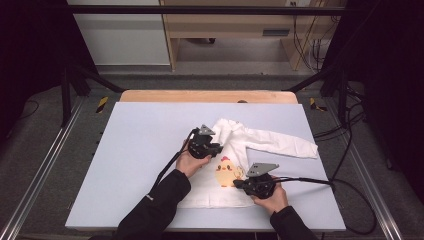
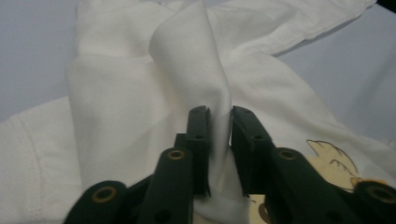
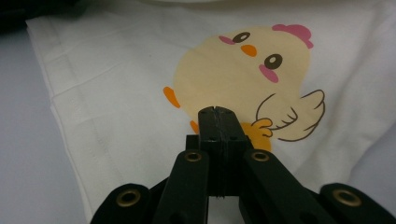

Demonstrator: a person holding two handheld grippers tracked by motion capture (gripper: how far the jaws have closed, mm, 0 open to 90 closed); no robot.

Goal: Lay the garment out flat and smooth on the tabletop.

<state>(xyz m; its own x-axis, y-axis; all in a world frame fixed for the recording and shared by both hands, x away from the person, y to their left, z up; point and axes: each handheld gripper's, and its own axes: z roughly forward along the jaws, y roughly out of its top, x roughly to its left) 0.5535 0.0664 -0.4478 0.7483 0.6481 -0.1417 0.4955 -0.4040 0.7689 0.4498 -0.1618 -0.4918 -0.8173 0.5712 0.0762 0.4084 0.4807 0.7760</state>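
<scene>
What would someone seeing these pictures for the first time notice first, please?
The eye goes first to the white shirt spread on the pale table, with its yellow chick print near the front edge. Next comes the left gripper, with a raised fold of the shirt's cloth standing between its slightly parted jaws. The right gripper rests shut over the chick, holding nothing visible.

You had a white shirt (image 1: 235, 165) printed with a pale-yellow chick (image 3: 243, 74): pink comb at its 1 o'clock, orange beak, pink cheeks, brown-outlined wing at 4 o'clock, on a pale lavender-blue table (image 1: 145, 150), between black grippers
</scene>
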